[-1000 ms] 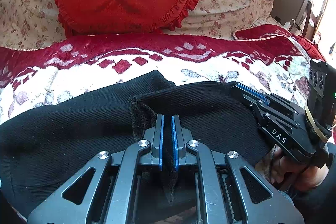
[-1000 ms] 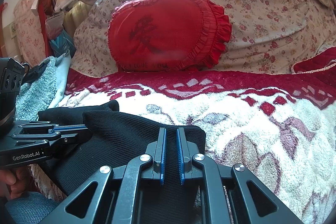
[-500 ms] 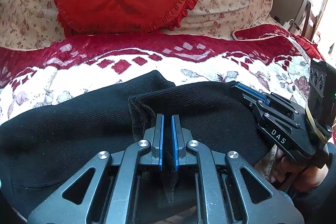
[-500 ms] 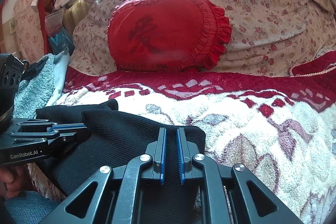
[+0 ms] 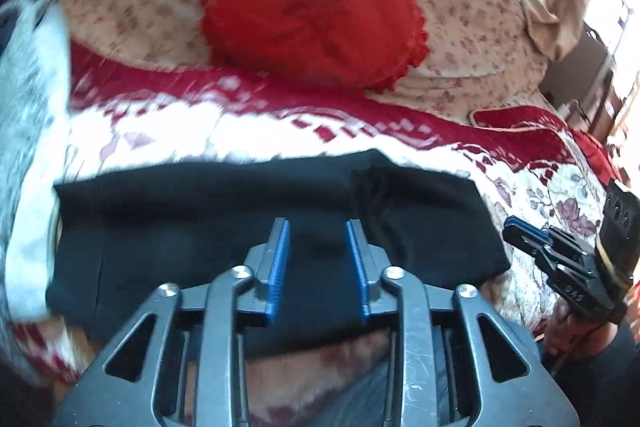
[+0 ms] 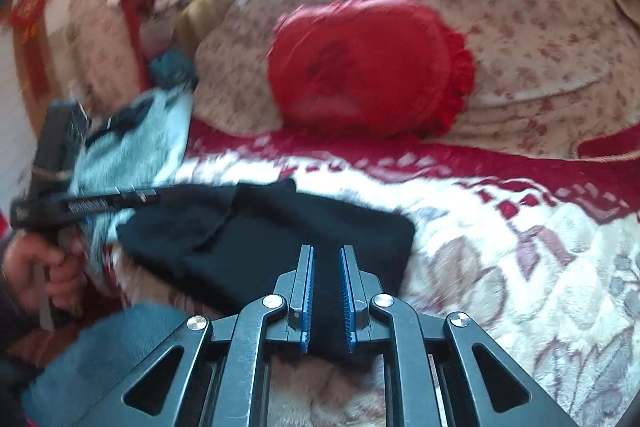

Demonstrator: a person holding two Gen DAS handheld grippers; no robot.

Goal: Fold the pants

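The black pants [image 5: 240, 227] lie folded into a flat band across the red and white blanket [image 5: 200, 131]. My left gripper [image 5: 317, 225] hovers over their near edge. Its jaws are opening and stand well apart, with cloth below the gap but no pad pressing on it. Seen from the right wrist, the left gripper [image 6: 152, 193] reaches in from the left, held by a hand [image 6: 40, 267]. My right gripper [image 6: 326, 251] is above the right end of the pants [image 6: 280, 239]. Its jaws are opening, still narrow, and black cloth shows in the gap. In the left wrist view, the right gripper [image 5: 520, 227] stands just off the pants' right edge.
A red frilled pillow [image 5: 316, 11] leans on a floral cushion [image 5: 480, 27] at the back. A grey-white fluffy towel [image 5: 28, 107] lies at the left edge of the blanket. A blue-clad knee [image 6: 100, 367] sits below the right gripper. Both views are motion-blurred.
Both grippers have pulled back and risen from the pants. The left jaws have parted and let go of the folded edge. The pants now lie flat, farther off in both views.
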